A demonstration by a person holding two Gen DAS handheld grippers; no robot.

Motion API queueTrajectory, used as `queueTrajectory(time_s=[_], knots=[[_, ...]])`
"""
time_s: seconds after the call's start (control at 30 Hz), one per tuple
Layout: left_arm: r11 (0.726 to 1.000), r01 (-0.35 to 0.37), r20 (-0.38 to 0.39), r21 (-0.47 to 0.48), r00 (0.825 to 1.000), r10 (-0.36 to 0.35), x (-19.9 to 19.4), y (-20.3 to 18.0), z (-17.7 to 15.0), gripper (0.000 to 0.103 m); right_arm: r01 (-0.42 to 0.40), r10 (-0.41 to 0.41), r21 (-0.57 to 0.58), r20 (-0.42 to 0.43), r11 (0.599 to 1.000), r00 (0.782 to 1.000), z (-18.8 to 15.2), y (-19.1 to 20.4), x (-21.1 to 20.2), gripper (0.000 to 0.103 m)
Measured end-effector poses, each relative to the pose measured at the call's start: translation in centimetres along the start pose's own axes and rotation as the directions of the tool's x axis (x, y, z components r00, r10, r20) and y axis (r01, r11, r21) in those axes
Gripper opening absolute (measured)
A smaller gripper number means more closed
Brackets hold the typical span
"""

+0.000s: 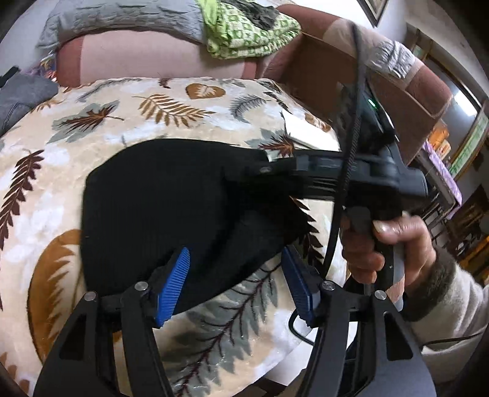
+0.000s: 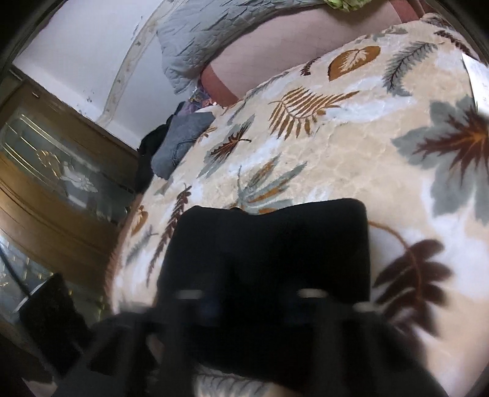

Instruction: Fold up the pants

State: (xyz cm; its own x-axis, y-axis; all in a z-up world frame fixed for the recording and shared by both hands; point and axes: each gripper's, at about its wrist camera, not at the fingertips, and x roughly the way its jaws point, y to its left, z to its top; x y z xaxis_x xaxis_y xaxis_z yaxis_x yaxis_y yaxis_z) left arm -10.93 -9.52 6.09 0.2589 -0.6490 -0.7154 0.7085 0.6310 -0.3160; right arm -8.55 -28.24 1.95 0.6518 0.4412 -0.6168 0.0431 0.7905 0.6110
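Observation:
Folded black pants (image 1: 171, 213) lie on a leaf-print blanket (image 1: 122, 122). My left gripper (image 1: 235, 287) is open at their near edge. Its left blue pad (image 1: 172, 287) overlaps the cloth, and the right blue pad (image 1: 298, 287) stands apart over the blanket. A hand (image 1: 394, 247) holds my right gripper (image 1: 262, 171), which reaches in from the right onto the pants' far right corner. In the right wrist view the pants (image 2: 266, 244) fill the lower middle. My right gripper (image 2: 252, 305) is a dark blur against them there, so how its jaws stand does not show.
A pink and brown sofa back (image 1: 146, 58) carries a grey quilt (image 1: 122, 18) and a green patterned cloth (image 1: 244, 36). Folded grey jeans (image 2: 180, 140) sit at the blanket's far left. A wooden cabinet with glass (image 2: 55, 171) stands beyond the edge. A black cable (image 1: 351, 137) hangs by the right gripper.

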Motion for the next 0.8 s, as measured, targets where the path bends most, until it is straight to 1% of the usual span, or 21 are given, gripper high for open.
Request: queueTrajectory(time_s=[0.03, 0.07, 0.13, 0.23, 0.3, 0.37, 0.43, 0.5, 0.53, 0.57, 0.67, 0.8], knots=[[1.000, 0.004, -0.003, 0.004, 1.000, -0.004, 0.1, -0.3, 0.0, 0.061, 0.003, -0.003, -0.015, 0.018, 1.000, 1.000, 0.1, 0.3, -0.4, 0.011], [1.000, 0.012, -0.006, 0.004, 1.000, -0.012, 0.1, -0.6, 0.0, 0.061, -0.007, 0.008, -0.026, 0.038, 1.000, 0.999, 0.2, 0.6, -1.1, 0.009], [0.999, 0.041, -0.008, 0.014, 0.999, -0.041, 0.1, -1.3, 0.4, 0.061, -0.013, 0.017, -0.050, 0.078, 0.999, 0.997, 0.7, 1.1, -2.8, 0.009], [0.997, 0.065, -0.003, 0.044, 0.998, -0.065, 0.1, -2.5, 1.0, 0.061, 0.015, -0.003, -0.095, 0.129, 0.995, 0.992, 1.4, 1.9, -4.7, 0.009], [0.996, 0.077, -0.006, 0.051, 0.997, -0.076, 0.5, -3.1, 1.3, 0.061, 0.073, -0.060, -0.096, 0.128, 0.993, 0.990, 1.6, 1.4, -4.5, 0.009], [0.996, 0.083, -0.022, 0.042, 0.996, -0.082, 1.3, -3.2, 1.3, 0.061, 0.137, -0.128, -0.085, 0.111, 0.987, 0.986, 1.7, 0.4, -3.5, 0.009], [0.997, 0.073, -0.038, 0.022, 0.997, -0.072, 1.9, -2.7, 1.3, 0.061, 0.150, -0.145, -0.067, 0.073, 0.986, 0.987, 1.6, -0.7, -1.9, 0.009], [0.998, 0.063, -0.039, 0.000, 0.997, -0.063, 1.8, -2.2, 1.3, 0.061, 0.150, -0.147, -0.065, 0.058, 0.987, 0.988, 1.5, -1.1, -1.3, 0.011], [0.999, 0.053, -0.029, -0.003, 0.998, -0.054, 1.3, -2.0, 1.4, 0.061, 0.153, -0.148, -0.069, 0.063, 0.986, 0.987, 1.5, -1.0, -1.5, 0.014], [0.999, 0.044, -0.023, -0.003, 0.999, -0.044, 1.0, -2.0, 1.4, 0.061, 0.160, -0.155, -0.071, 0.071, 0.985, 0.985, 1.6, -0.9, -1.8, 0.020], [1.000, 0.017, 0.009, -0.009, 1.000, -0.017, -0.3, -1.4, 2.1, 0.062, 0.167, -0.161, -0.070, 0.081, 0.984, 0.984, 1.8, -0.7, -3.1, 0.023], [0.999, -0.048, 0.050, -0.020, 0.998, 0.049, -1.6, -0.2, 3.0, 0.064, 0.167, -0.158, -0.106, 0.089, 0.980, 0.983, 1.2, 0.2, -5.0, 0.027]])
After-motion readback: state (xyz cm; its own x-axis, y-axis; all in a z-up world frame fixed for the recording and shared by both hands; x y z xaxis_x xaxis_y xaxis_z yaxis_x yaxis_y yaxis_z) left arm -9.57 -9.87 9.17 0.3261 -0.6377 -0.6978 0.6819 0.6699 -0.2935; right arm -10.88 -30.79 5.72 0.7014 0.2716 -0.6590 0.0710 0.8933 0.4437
